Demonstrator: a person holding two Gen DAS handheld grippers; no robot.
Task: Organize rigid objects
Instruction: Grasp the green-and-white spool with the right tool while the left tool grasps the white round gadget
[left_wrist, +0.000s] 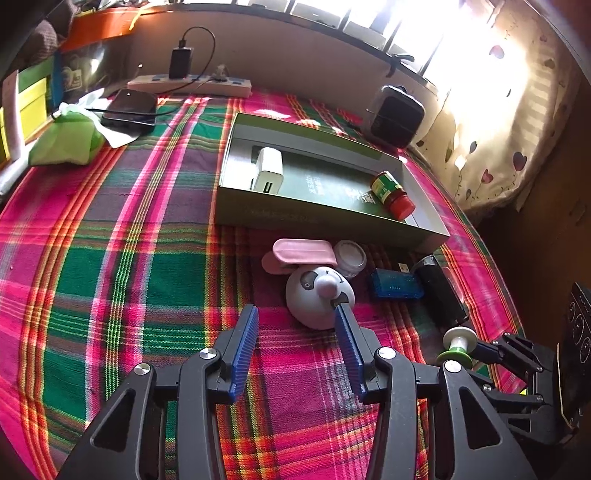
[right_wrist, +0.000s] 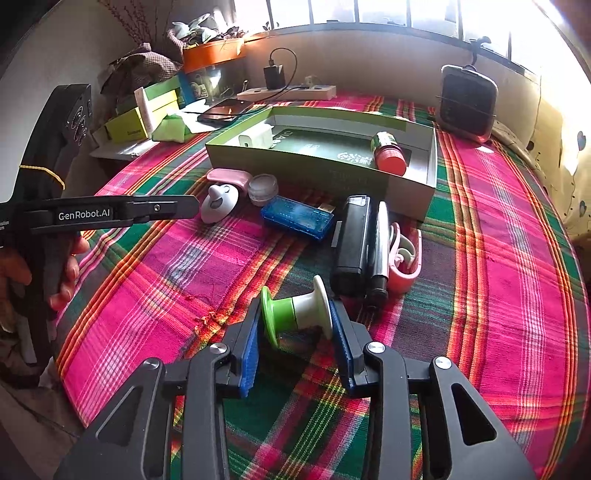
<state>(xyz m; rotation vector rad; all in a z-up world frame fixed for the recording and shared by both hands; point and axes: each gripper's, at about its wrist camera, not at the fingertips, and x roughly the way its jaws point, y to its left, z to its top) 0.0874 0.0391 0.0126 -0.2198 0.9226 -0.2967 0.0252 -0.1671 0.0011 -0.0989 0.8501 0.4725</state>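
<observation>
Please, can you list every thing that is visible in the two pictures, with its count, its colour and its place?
box: 1, green and grey, open, middle of the cloth
charger block: 1, white, in the box, left end
small jar: 1, green with red cap, lying in the box, right end
spool: 1, green and white, between the right jaws
round toy: 1, grey-white, in front of the box
pink case: 1, behind the toy
clear pot: 1, beside the pink case
blue USB device: 1, in front of the box
black bar: 1, right of the blue device
plaid cloth: 1, pink and green, under everything
power strip: 1, white, by the wall
left gripper: 1, black, blue pads, open
right gripper: 1, black, shut on the spool
</observation>
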